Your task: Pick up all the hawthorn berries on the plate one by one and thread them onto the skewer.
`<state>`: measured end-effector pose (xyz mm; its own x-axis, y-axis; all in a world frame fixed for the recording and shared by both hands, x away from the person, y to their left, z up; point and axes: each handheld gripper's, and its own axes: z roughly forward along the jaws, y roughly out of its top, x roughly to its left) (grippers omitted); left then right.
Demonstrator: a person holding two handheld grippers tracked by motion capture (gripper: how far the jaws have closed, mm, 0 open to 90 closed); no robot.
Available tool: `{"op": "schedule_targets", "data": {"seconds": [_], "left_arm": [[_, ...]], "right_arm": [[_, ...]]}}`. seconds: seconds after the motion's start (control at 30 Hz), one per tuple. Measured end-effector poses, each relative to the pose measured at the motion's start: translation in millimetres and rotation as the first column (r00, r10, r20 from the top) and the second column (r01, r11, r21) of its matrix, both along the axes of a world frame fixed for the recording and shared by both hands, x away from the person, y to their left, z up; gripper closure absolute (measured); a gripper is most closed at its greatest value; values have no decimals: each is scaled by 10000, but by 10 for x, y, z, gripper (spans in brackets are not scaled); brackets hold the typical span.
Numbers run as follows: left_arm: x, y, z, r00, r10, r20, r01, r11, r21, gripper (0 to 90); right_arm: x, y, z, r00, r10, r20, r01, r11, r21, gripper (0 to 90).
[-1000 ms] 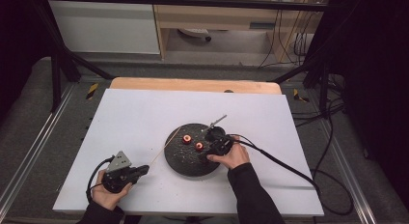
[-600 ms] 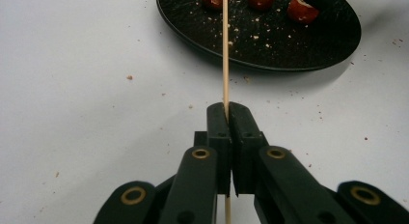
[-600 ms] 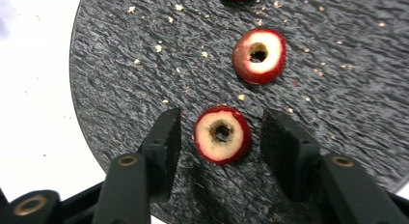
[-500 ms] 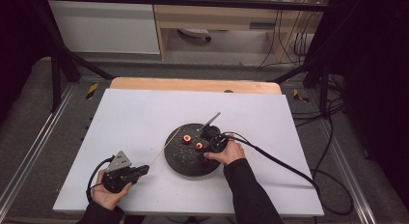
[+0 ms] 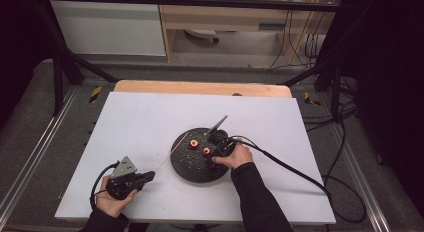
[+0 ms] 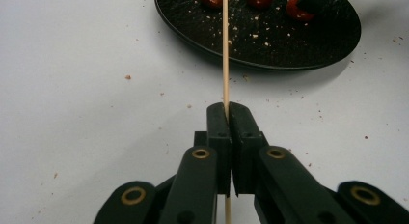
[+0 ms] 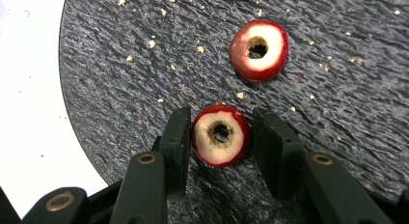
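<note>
Left gripper (image 5: 145, 177), near-left on the table (image 5: 125, 117): jaws pressed together, pinching a thin wooden skewer (image 6: 224, 55) that points toward the black plate (image 5: 186, 164) at table centre. Right gripper (image 7: 221, 137) is over the plate; its jaws have just been closing around a cored red fruit piece (image 7: 222, 135). Left pad touching, small gap at the right pad. A second cored piece (image 7: 259, 50) lies just beyond, apart from the first.
</note>
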<state>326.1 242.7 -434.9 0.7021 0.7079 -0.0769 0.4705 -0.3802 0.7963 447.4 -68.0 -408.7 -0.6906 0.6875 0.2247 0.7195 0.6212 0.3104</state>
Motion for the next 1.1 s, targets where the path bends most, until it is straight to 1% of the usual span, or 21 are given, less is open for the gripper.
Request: {"op": "schedule_targets", "data": {"seconds": [0.13, 0.17, 0.2, 0.23, 0.33, 0.37, 0.43, 0.5, 0.57, 0.63, 0.67, 0.7, 0.73, 0.8, 0.83, 0.87, 0.9, 0.97, 1.0, 1.07, 1.1], "left_arm": [[-5, -6, 3, 10000, -2, 28, 2, 10000, 0, 876], [-7, -6, 5, 10000, -6, 44, 6, 10000, -6, 876], [-7, -6, 6, 10000, -4, 53, 4, 10000, -4, 876], [-8, -6, 7, 10000, 0, 60, 0, 10000, -6, 876], [-11, -11, 8, 10000, 4, 69, -4, 10000, 6, 876], [-12, -15, 8, 10000, -15, 82, 14, 10000, 22, 876], [-16, -24, 8, 10000, -35, 85, 35, 10000, 40, 876], [-19, -30, 8, 9999, -47, 95, 46, 10000, 34, 876], [-21, -33, 9, 9999, -45, 111, 45, 10000, 24, 876], [-23, -34, 10, 9999, -35, 122, 35, 10000, 11, 876], [-24, -36, 10, 9999, -31, 126, 31, 10000, 4, 876], [-25, -39, 10, 9999, -30, 132, 30, 10000, 3, 876], [-27, -43, 10, 9999, -17, 132, 18, 10000, -8, 876], [-28, -48, 10, 9999, -33, 147, 33, 10000, 0, 876], [-31, -53, 10, 9999, -10, 157, 10, 10000, -24, 876], [-32, -53, 12, 9999, -32, 166, 32, 10000, -11, 876], [-34, -56, 13, 9998, -28, 179, 28, 10000, -37, 876], [-37, -59, 14, 9998, -17, 197, 18, 10000, -61, 876], [-38, -62, 14, 9998, -23, 199, 25, 10000, -68, 876], [-40, -71, 12, 9998, -24, 208, 25, 10000, -52, 876], [-41, -75, 12, 9998, -30, 210, 32, 10000, -52, 876]], "right_arm": [[-8, -8, 26, 9999, -93, -77, 93, 9999, 67, 606], [-28, -18, 69, 9998, -181, 33, 180, 9993, 323, 606], [-28, -18, 69, 9998, -181, 33, 180, 9993, 323, 606], [-31, -33, 86, 9999, -79, 144, 75, 9994, 326, 607], [-64, -66, 173, 9992, -237, 335, 214, 9975, 673, 607], [-70, -88, 199, 9986, -169, 504, 131, 9971, 745, 608], [-92, -115, 258, 9974, -335, 638, 273, 9950, 966, 608], [-114, -151, 306, 9948, -535, 862, 418, 9903, 1326, 609], [-134, -185, 335, 9926, -669, 1010, 508, 9867, 1545, 609], [-161, -223, 357, 9892, -899, 1159, 667, 9794, 1905, 609], [-187, -268, 369, 9852, -1097, 1320, 772, 9700, 2304, 609], [-187, -268, 369, 9852, -1097, 1320, 772, 9700, 2304, 609], [-202, -288, 372, 9827, -1202, 1409, 823, 9649, 2493, 609], [-234, -333, 371, 9762, -1449, 1616, 908, 9489, 3023, 609], [-245, -347, 369, 9736, -1528, 1693, 925, 9431, 3194, 609], [-262, -368, 361, 9686, -1698, 1816, 985, 9328, 3468, 609], [-273, -380, 357, 9658, -1807, 1860, 1030, 9255, 3644, 609], [-302, -418, 341, 9591, -2084, 1915, 1139, 9036, 4130, 609], [-312, -429, 333, 9567, -2182, 1927, 1171, 8944, 4316, 609], [-336, -455, 313, 9482, -2461, 2010, 1237, 8684, 4801, 609], [-366, -474, 288, 9403, -2777, 1966, 1343, 8339, 5354, 609]]}}
